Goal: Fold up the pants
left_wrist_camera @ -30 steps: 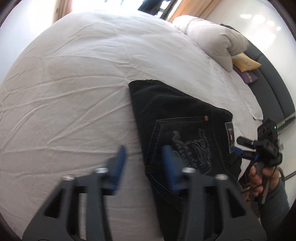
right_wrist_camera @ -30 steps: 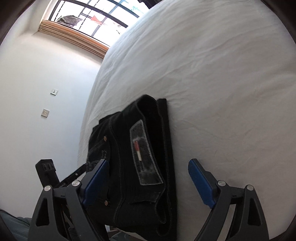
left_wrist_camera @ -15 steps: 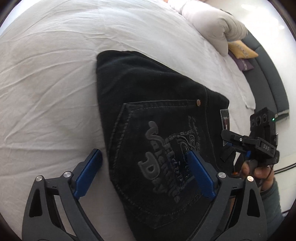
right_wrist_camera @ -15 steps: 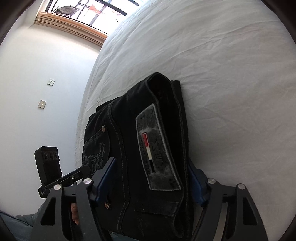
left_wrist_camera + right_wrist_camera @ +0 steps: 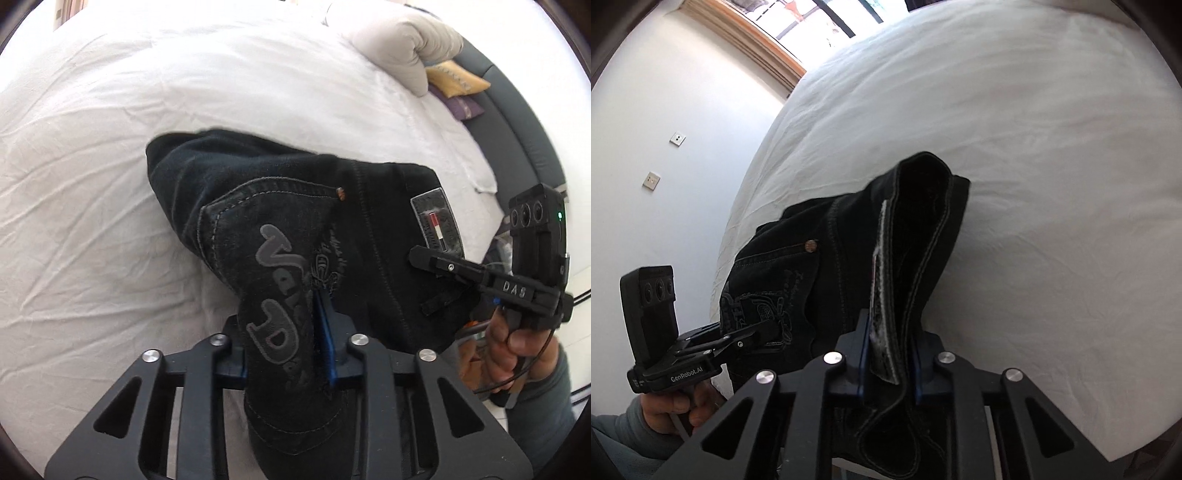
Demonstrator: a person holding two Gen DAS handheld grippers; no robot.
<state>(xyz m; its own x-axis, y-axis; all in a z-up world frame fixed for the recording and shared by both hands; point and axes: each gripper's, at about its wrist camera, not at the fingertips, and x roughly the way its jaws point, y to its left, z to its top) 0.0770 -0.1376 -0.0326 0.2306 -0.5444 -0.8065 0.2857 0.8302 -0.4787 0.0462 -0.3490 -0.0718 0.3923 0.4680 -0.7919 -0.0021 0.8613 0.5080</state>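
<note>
Both hand-held grippers, left (image 5: 284,354) and right (image 5: 888,354), pinch pants (image 5: 332,229), pads mostly hidden

Black denim pants (image 5: 295,229) folded into thick bundle, back pocket with grey lettering up, brand patch at waistband to right, bunched and lifted off white bed near edge.

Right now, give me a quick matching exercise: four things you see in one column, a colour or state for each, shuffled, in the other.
Things:
1. pants
2. left gripper
3. sheet
4. cushion

States:
A. yellow, by the grey headboard
B. white and wrinkled
C. black, folded, partly lifted off the bed
D. shut on the back pocket

Pairs: 1-C, 2-D, 3-B, 4-A
</note>
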